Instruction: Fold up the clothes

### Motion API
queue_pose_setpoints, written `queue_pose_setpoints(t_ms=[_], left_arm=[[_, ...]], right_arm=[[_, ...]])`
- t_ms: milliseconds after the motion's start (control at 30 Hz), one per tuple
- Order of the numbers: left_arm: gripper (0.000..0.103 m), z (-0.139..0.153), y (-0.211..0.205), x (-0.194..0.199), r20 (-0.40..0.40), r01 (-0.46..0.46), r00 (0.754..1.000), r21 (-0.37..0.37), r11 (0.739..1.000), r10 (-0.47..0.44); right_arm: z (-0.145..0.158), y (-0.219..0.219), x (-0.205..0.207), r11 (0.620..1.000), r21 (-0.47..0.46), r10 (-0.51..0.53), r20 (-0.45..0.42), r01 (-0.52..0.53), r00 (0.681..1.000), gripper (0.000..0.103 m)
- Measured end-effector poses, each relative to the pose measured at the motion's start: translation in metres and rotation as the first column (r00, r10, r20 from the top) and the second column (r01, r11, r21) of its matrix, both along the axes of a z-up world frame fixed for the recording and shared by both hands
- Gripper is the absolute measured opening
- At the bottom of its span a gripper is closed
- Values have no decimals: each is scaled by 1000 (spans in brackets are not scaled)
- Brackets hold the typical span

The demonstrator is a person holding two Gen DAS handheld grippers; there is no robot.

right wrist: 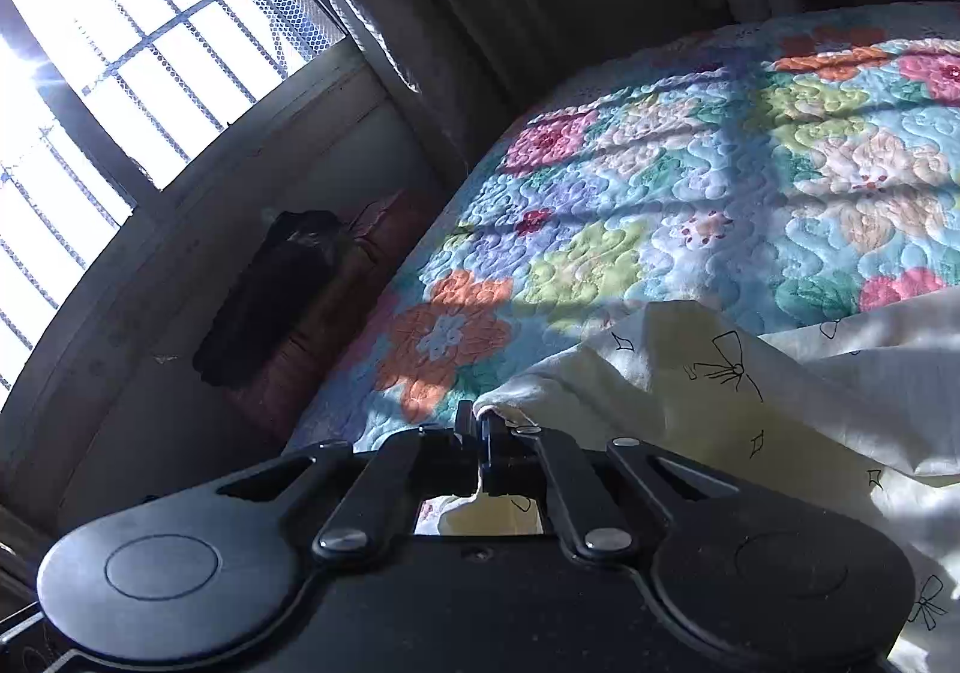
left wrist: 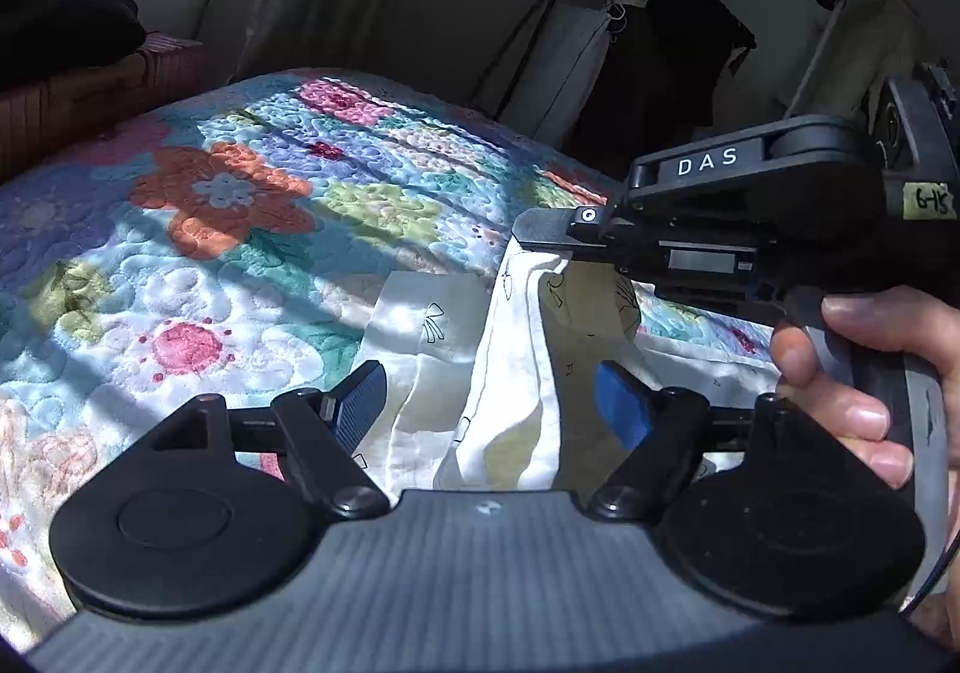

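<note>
1. Pinching a bunched edge of the white garment [right wrist: 708, 373], the right gripper [right wrist: 480, 436] has its two black fingers pressed together with cloth caught between the tips.
2. Same grip seen from the left wrist view: right gripper [left wrist: 549, 247] holds the cloth up off the bed, and the fabric hangs from the tips in a narrow draped fold.
3. White garment [left wrist: 516, 361]: thin, cream-white, printed with small black bow outlines. Its lower part lies spread on the quilt; the lifted part rises to the right gripper's tips.
4. Left gripper [left wrist: 489, 403]: fingers spread wide, blue pads [left wrist: 624, 403] facing inward, nothing between them. The hanging fold sits in the gap between the two fingers; cannot tell whether it touches either pad.
5. Right hand [left wrist: 864, 391] wraps the gripper's handle, at the right edge of the left wrist view.
6. Quilt [left wrist: 228, 205]: floral, stitched, in orange, pink, green and blue, covering the bed, with bars of sunlight across it.
7. Barred window [right wrist: 120, 43] to the left of the bed, bright.
8. Clothes rack [left wrist: 636, 49] with dark and pale garments hanging stands past the far edge of the bed.
</note>
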State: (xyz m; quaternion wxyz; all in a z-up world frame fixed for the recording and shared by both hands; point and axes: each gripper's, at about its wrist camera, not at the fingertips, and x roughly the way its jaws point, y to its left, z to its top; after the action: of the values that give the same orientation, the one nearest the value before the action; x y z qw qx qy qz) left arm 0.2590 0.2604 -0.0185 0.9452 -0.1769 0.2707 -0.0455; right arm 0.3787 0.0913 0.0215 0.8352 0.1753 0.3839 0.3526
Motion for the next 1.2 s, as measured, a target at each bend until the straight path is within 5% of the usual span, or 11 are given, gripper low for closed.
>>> queue_pose_setpoints(t_ms=[167,233,267,300,333,400,633,800,933,1067,1200], left_arm=[[80,-11,-21,16,-33,-49,998,119,992,53],[50,-21,-13,26,-68,-111,991,99,989,118],[23,-28,-6,32,-99,-149,983,70,986,156],[12,-34,2,38,-131,-188,973,42,981,192],[12,-41,10,42,-163,-229,960,16,973,228],[12,-53,29,44,-225,-323,924,-19,946,310],[28,-57,66,30,-273,-472,865,-154,868,422],[47,-42,53,22,-292,-429,872,-72,901,392],[59,-27,36,15,-335,-353,885,-27,935,324],[64,-13,35,7,-409,-293,856,119,949,315],[64,-25,38,-1,-482,-293,850,-92,952,215]], right_arm=[[6,6,2,999,9,34,8,-34,999,4],[4,3,5,999,20,34,-24,-33,999,10],[2,-3,4,999,36,16,-45,-14,999,11],[1,-10,3,999,47,2,-62,1,998,18],[0,-20,0,998,54,-17,-78,21,997,36],[-3,-48,-12,995,67,-68,-106,75,992,47],[-18,-168,-61,979,-95,-198,-184,183,963,48],[-8,-249,-107,948,-201,-287,-212,246,934,54],[4,-297,-129,946,-157,-319,-322,282,891,54],[47,-305,-160,976,-106,-213,-286,190,934,56],[54,-301,-168,959,-191,-233,-114,208,966,82]])
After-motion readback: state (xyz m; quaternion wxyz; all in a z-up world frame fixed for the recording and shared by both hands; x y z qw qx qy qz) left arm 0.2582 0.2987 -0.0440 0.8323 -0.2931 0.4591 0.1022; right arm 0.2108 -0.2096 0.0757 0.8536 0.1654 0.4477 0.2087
